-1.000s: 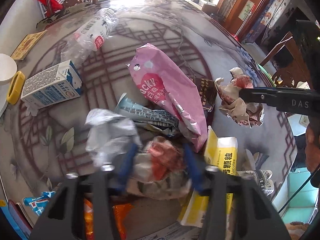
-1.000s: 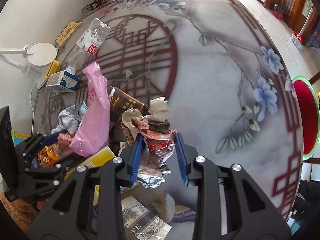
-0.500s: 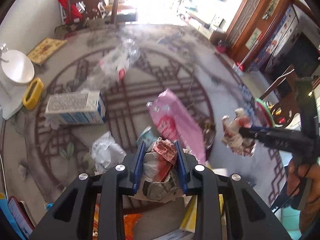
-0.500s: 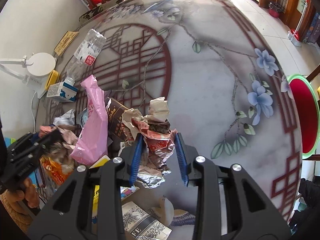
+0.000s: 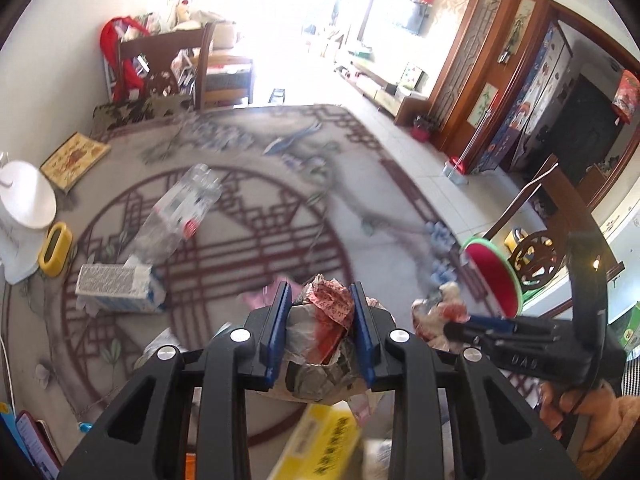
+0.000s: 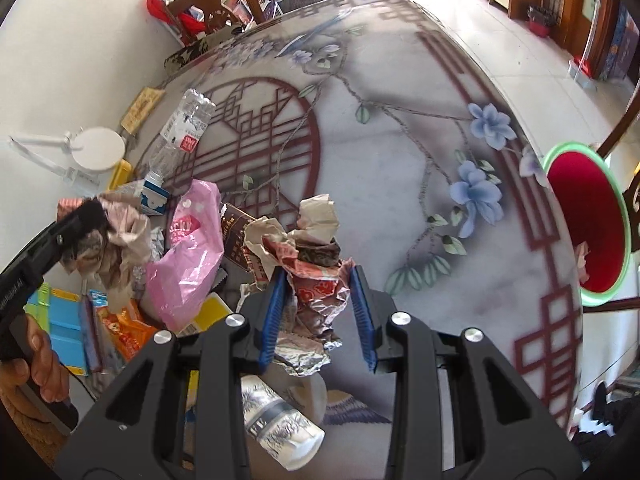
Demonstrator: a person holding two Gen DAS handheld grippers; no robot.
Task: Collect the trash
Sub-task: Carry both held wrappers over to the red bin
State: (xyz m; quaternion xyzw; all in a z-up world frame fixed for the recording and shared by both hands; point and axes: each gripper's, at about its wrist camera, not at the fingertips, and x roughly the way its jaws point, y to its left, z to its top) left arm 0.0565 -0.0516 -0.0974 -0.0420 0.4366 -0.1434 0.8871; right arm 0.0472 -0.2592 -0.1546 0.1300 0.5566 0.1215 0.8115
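Observation:
My left gripper [image 5: 320, 300] is shut on a crumpled red-and-grey wrapper wad [image 5: 324, 332], held well above the patterned table [image 5: 248, 216]. My right gripper [image 6: 318, 284] is shut on a second crumpled red-and-white paper wad [image 6: 308, 256], also off the table. In the left wrist view the right gripper [image 5: 460, 326] shows at the right with its wad [image 5: 438, 312]. The right wrist view has the left gripper [image 6: 90, 216] at the left with its wad [image 6: 116, 236]. Still lying on the table are a pink snack bag [image 6: 188, 256], a clear plastic bottle [image 5: 176, 212], a small milk carton [image 5: 116, 286] and a yellow packet [image 5: 320, 444].
A red bin with a green rim [image 6: 588, 224] stands beside the table at the right. A white lamp base [image 5: 26, 196] and a yellow object [image 5: 56, 248] sit at the table's left edge. A wooden chair [image 5: 164, 64] stands at the far end. A paper cup [image 6: 280, 424] lies under my right gripper.
My left gripper closed on the wrapper wad and lifted it off the pile, tilting up toward the room. My right gripper, still holding its wad, rose a little and shifted sideways.

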